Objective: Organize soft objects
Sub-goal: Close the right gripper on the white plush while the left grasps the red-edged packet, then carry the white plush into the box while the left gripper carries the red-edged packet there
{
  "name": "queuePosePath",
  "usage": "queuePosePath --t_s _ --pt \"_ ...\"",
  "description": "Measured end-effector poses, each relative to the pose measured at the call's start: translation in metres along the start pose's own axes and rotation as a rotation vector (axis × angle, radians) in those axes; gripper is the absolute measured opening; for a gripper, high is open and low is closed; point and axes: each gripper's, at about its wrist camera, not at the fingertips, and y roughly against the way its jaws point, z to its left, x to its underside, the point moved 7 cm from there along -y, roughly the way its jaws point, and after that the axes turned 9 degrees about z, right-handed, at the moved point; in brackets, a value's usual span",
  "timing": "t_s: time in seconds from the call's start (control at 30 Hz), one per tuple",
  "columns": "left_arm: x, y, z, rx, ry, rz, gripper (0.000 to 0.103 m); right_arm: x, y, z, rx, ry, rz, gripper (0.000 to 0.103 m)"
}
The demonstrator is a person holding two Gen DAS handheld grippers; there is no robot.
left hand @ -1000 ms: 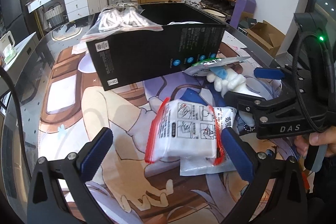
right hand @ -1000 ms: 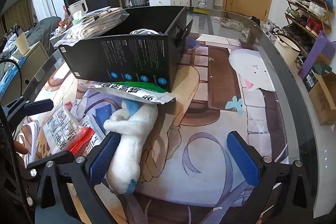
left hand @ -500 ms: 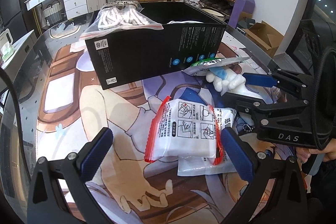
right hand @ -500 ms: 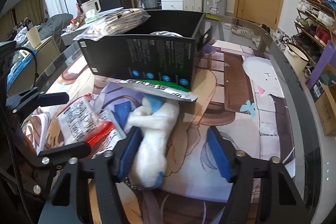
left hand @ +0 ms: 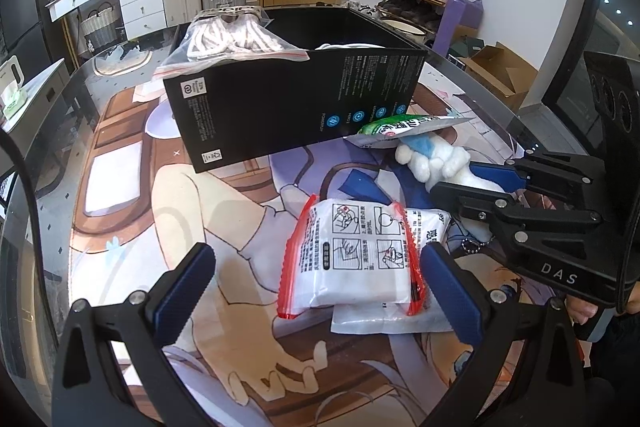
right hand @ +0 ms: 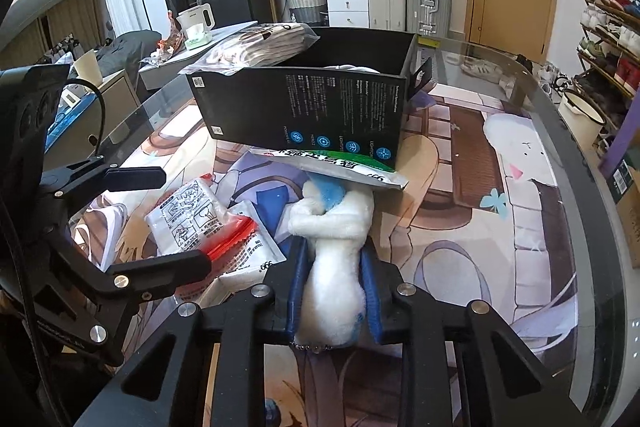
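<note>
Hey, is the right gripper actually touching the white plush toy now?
Touching. The right wrist view shows the right gripper with both blue pads pressed into the white plush toy.

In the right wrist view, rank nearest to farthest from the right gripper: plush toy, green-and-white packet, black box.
1. Plush toy: clamped in the right gripper.
2. Green-and-white packet: just beyond, over the toy's head.
3. Black box: farthest, behind the packet.
</note>
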Motion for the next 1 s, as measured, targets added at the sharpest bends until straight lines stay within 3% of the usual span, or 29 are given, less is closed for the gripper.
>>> queuePosePath --t_s 0.33,0.57,0.67,1.0 --pt "0.002 0.004 -0.002 0.018 -0.021 -0.009 0.100 0.001 0.008 -0.002 0.004 0.000 -0.016 0.026" --pt "0.006 0.004 -0.006 0.046 -0.041 -0.010 0.044 0.002 0.013 -0.003 0.008 0.002 -0.022 0.026" --pt "0.006 0.006 -0.004 0.068 -0.023 -0.019 0.033 0.002 0.015 -0.002 0.010 0.004 -0.026 0.026" --pt "0.004 0.018 0.005 0.091 0.010 -0.073 0.019 0.002 0.025 0.007 0.007 0.030 -0.051 0.025"
